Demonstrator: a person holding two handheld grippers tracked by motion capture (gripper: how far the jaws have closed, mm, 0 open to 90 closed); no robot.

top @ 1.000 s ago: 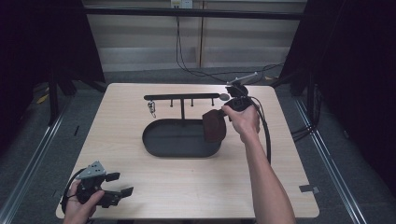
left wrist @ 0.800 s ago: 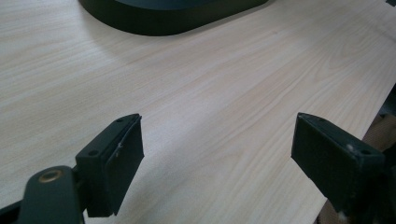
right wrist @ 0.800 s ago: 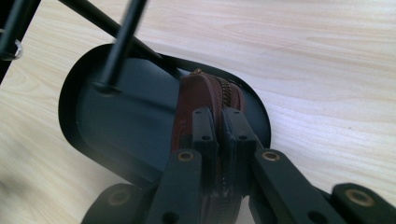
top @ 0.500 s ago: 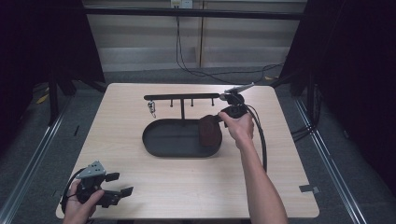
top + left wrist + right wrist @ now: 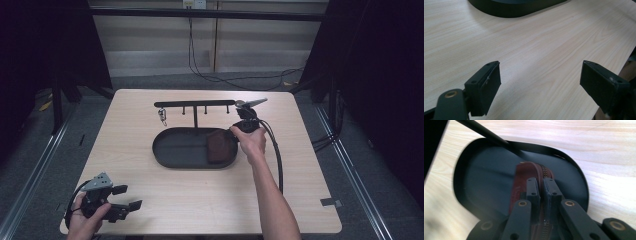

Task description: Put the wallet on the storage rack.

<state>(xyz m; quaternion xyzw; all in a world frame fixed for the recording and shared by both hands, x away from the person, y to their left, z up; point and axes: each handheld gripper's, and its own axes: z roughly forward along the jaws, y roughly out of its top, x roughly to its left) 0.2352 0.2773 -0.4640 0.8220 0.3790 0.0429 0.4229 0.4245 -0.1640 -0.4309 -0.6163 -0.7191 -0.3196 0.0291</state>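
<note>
We see a wooden counter (image 5: 150,130) with a black oval tray (image 5: 175,149) on it and a rack (image 5: 195,105) behind the tray. The brown pouch (image 5: 219,146) is in the right end of the tray, clamped at its zipper by the right gripper (image 5: 541,191). The left gripper (image 5: 540,80) has its jaws apart above bare counter.

left hand-held gripper (image 5: 131,197) open, right hand-held gripper (image 5: 540,185) clamped

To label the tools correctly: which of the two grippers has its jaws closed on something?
The right gripper, over the black tray: its jaws pinch the brown zipped pouch. The left gripper stands open above bare table.
</note>
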